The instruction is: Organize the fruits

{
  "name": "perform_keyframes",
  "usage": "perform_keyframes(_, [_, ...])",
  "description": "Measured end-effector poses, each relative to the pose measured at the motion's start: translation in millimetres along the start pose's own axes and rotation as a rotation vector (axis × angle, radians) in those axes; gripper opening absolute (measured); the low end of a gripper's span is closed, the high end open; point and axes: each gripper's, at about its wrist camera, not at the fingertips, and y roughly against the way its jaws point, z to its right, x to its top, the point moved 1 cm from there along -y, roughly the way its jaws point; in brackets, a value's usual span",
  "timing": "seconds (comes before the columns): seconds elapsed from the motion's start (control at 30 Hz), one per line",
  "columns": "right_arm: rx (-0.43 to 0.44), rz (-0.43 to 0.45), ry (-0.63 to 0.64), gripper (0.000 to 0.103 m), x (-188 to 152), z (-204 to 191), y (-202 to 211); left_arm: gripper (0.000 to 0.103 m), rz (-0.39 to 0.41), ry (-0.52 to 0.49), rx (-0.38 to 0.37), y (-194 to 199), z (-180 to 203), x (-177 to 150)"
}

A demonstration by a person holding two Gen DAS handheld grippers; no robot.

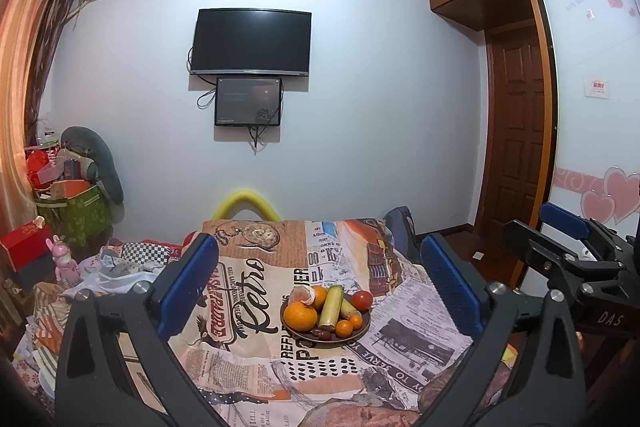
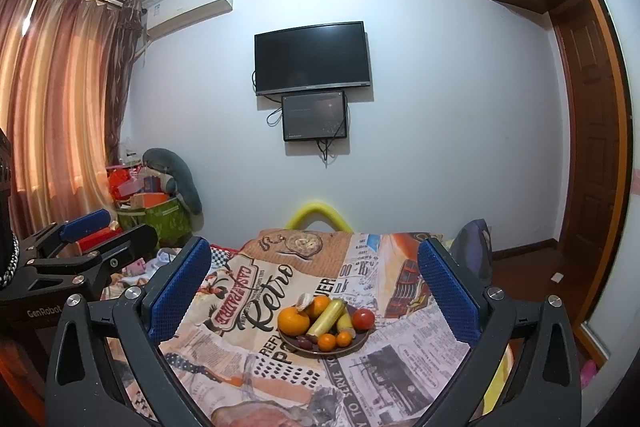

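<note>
A dark round plate [image 1: 352, 337] [image 2: 358, 345] sits on the table's newspaper-print cloth [image 1: 256, 307] [image 2: 248, 311]. It holds a big orange [image 1: 301, 315] [image 2: 293, 321], a peeled mandarin [image 1: 303, 295], a green-yellow banana [image 1: 333, 307] [image 2: 327, 317], a red tomato [image 1: 362, 299] [image 2: 363, 319], small oranges [image 1: 344, 327] [image 2: 327, 342] and dark dates [image 1: 322, 334]. My left gripper [image 1: 320, 283] is open and empty, back from the plate. My right gripper [image 2: 316, 279] is open and empty, likewise back from it. Each gripper shows at the other view's edge.
Two black screens [image 1: 252, 43] hang on the far wall. A yellow foam tube [image 1: 245, 205] arcs behind the table. Boxes, a green bag [image 1: 76, 211] and a grey plush stand at the left. A wooden door [image 1: 520, 131] and wardrobe are at the right.
</note>
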Motion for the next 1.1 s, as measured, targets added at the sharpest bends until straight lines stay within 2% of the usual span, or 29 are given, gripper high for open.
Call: perform_keyframes(1.1, [-0.009, -0.005, -0.007, 0.103, 2.3, 2.0, 2.1, 0.103, -0.012, -0.012, -0.020, -1.9, 3.0, -4.2])
